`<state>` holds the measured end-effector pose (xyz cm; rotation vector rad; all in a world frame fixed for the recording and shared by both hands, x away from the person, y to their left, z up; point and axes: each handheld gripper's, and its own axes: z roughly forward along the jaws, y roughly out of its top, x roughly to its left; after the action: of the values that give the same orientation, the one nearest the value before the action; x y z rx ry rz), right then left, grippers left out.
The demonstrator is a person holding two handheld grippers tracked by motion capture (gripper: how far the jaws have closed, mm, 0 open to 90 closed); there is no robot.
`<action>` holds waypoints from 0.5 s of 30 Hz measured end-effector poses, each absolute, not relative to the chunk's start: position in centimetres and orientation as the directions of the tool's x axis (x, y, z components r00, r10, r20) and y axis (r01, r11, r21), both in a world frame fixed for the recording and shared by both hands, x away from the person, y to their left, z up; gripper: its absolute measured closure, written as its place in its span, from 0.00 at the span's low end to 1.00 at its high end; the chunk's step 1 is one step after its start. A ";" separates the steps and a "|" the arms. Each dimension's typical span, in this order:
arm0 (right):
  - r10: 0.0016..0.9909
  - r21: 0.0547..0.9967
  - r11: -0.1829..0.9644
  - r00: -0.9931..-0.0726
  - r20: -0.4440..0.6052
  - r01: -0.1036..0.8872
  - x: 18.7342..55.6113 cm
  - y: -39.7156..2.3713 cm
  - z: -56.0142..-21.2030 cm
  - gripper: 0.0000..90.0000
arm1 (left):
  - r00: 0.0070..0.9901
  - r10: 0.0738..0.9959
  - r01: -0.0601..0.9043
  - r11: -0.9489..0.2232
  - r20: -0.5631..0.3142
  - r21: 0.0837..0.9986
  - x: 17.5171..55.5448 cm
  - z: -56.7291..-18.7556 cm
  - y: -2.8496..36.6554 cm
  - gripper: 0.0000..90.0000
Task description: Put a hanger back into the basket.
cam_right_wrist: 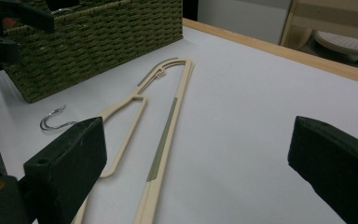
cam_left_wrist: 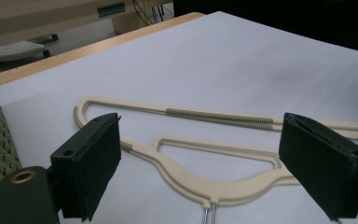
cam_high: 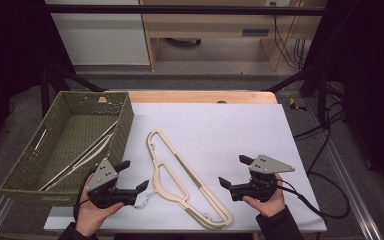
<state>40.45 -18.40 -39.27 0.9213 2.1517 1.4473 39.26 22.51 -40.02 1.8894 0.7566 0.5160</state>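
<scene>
Hanger [cam_high: 185,182] lies flat on the white worktop [cam_high: 230,130], just right of the basket [cam_high: 122,127], metal hook [cam_high: 142,200] pointing toward the person. More hangers are seen inside the basket. Left claw [cam_high: 132,176] is spread, hovering just beside the hook and neck; nothing pinched. Right claw [cam_high: 232,171] is spread too, near the hanger's lower arm, apart from it. Step judged: hanger to be picked up for the basket. Neck [cam_left_wrist: 214,189] is best taken squarely between the left jaws, since the thin flat bar may slip if only an edge is caught. Basket wall should be cleared on the lift.
</scene>
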 end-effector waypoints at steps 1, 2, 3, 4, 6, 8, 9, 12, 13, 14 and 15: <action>0.703 0.918 0.251 -0.709 0.045 0.307 40.4 -18.3 -39.3 0.05 | 0.714 0.700 0.281 -0.307 0.016 0.909 39.2 -40.2 22.5 0.15; 0.701 0.917 0.252 -0.711 0.046 0.308 40.4 -18.2 -39.4 0.06 | 0.715 0.699 0.283 -0.305 0.012 0.909 39.2 -40.3 22.5 0.15; 0.699 0.917 0.257 -0.714 0.043 0.307 40.5 -18.2 -39.4 0.05 | 0.717 0.697 0.284 -0.301 0.006 0.910 39.2 -40.5 22.4 0.15; 0.699 0.916 0.257 -0.714 0.044 0.308 40.5 -18.1 -39.5 0.06 | 0.719 0.695 0.293 -0.299 -0.003 0.908 39.2 -40.8 22.4 0.16; 0.696 0.914 0.264 -0.717 0.042 0.309 40.5 -17.8 -39.5 0.06 | 0.721 0.693 0.306 -0.310 -0.007 0.900 39.3 -41.3 22.2 0.16; 0.692 0.913 0.267 -0.721 0.041 0.308 40.5 -17.6 -39.6 0.06 | 0.723 0.691 0.318 -0.314 -0.015 0.895 39.5 -41.8 22.2 0.17; 0.691 0.912 0.269 -0.722 0.041 0.309 40.5 -17.5 -39.7 0.06 | 0.724 0.689 0.320 -0.323 -0.011 0.891 39.5 -42.0 22.2 0.18; 0.687 0.909 0.277 -0.725 0.040 0.312 40.5 -17.2 -39.8 0.06 | 0.727 0.687 0.324 -0.336 -0.005 0.885 39.4 -42.2 22.0 0.20; 0.687 0.908 0.277 -0.725 0.041 0.314 40.5 -17.1 -39.9 0.06 | 0.728 0.685 0.324 -0.337 -0.006 0.884 39.3 -42.2 22.0 0.20; 0.685 0.907 0.281 -0.727 0.040 0.314 40.5 -17.1 -40.0 0.06 | 0.731 0.682 0.324 -0.342 -0.004 0.882 39.2 -42.3 21.9 0.21; 0.684 0.906 0.283 -0.728 0.040 0.316 40.5 -17.0 -40.0 0.06 | 0.731 0.682 0.324 -0.344 -0.002 0.881 39.2 -42.3 21.8 0.22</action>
<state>40.50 -17.04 -40.03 0.9047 2.2012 1.4276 39.18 21.82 -42.34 1.9492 0.7701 0.4574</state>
